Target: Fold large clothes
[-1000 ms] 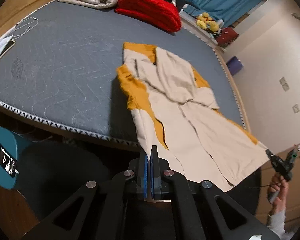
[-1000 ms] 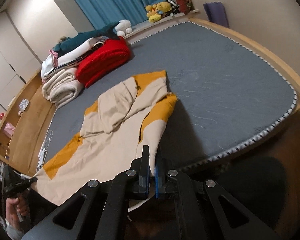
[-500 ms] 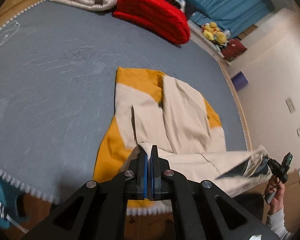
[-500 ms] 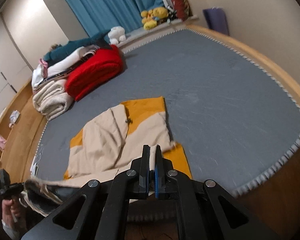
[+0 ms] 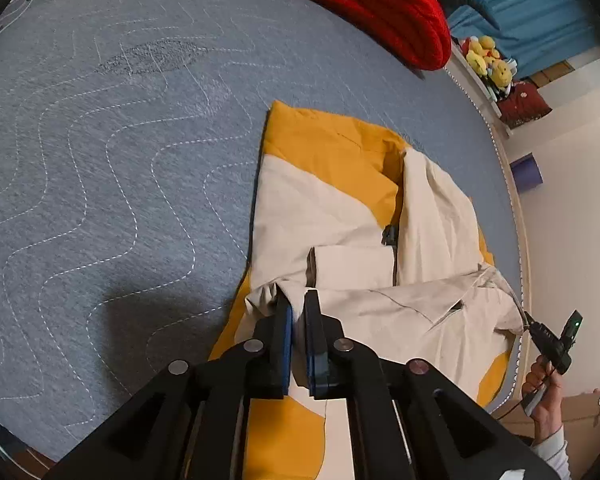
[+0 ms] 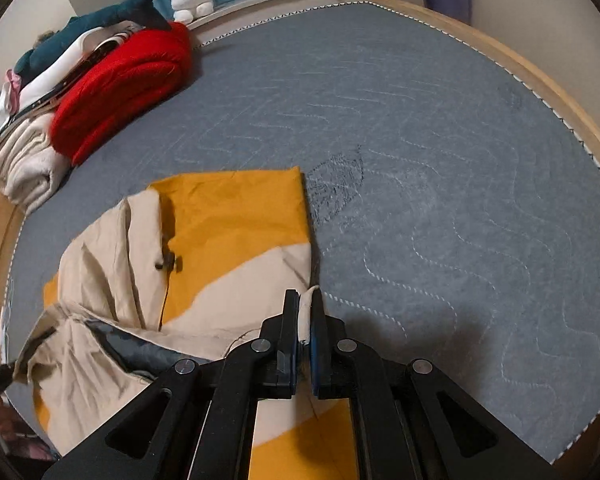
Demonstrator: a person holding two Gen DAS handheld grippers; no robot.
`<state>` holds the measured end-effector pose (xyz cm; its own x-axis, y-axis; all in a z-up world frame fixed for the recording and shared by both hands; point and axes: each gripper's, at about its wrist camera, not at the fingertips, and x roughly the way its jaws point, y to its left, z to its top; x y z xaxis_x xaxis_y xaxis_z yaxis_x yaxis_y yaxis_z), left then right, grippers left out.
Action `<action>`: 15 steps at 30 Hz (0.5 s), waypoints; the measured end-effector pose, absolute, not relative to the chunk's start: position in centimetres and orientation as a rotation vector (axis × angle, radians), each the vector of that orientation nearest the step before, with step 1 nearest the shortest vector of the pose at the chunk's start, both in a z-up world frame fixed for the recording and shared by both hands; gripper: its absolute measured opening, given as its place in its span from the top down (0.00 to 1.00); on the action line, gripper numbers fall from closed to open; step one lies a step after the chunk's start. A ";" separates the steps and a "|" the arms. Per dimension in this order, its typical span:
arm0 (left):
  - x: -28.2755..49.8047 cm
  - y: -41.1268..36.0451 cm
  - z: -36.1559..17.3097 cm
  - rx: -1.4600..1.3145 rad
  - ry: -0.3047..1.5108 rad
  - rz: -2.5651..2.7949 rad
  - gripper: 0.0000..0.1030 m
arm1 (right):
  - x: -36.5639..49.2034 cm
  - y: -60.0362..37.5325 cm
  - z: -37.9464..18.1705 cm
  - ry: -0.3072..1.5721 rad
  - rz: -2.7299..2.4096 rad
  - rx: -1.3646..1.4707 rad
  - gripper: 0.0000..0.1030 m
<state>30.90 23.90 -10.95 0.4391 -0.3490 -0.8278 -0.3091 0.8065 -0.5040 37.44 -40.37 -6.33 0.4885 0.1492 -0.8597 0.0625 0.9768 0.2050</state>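
Note:
A beige and mustard-yellow garment (image 5: 340,216) lies on the grey quilted mattress (image 5: 100,160), its lower part doubled up over the upper part. My left gripper (image 5: 296,300) is shut on one corner of the beige hem. My right gripper (image 6: 305,300) is shut on the other hem corner, at the garment (image 6: 228,240)'s right edge. The right gripper also shows in the left wrist view (image 5: 552,340), held by a hand at the garment's far side. The hem hangs slack between the two grippers, just above the cloth below.
A red pillow (image 6: 124,84), folded cream blankets (image 6: 24,168) and a blue plush shark (image 6: 100,20) are stacked at the head of the mattress (image 6: 440,160). Yellow plush toys (image 5: 488,60) sit on a ledge by blue curtains. The wooden bed frame (image 6: 540,80) rims the mattress.
Both grippers have carried the hem from hanging over the bed's foot up and forward over the garment. The lower half now lies folded over the upper half.

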 end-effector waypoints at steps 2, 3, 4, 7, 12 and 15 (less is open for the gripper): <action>29.6 25.6 -9.7 -0.732 1.059 -0.021 0.85 | 37.4 -40.7 -6.1 1.043 0.084 0.242 0.85; 29.3 26.2 -9.3 -0.743 1.030 -0.011 0.78 | 37.1 -41.0 -5.8 1.028 0.088 0.266 0.81; 28.6 26.9 -8.7 -0.749 0.992 0.008 0.70 | 36.9 -41.4 -5.5 1.008 0.089 0.291 0.79; 27.8 27.7 -8.4 -0.721 0.983 0.043 0.64 | 35.4 -43.5 -5.0 0.947 0.046 0.364 0.62; 28.6 25.2 -10.8 -0.614 1.147 -0.007 0.61 | 35.5 -44.1 -6.6 1.036 0.081 0.375 0.53; 29.0 24.1 -11.6 -0.555 1.198 -0.010 0.57 | 36.1 -42.7 -9.1 1.179 0.175 0.354 0.51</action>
<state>29.02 24.05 -11.57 0.3807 -0.2943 -0.8766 -0.2796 0.8670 -0.4125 36.07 -42.73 -9.14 0.3761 0.3169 -0.8707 0.0497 0.9315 0.3604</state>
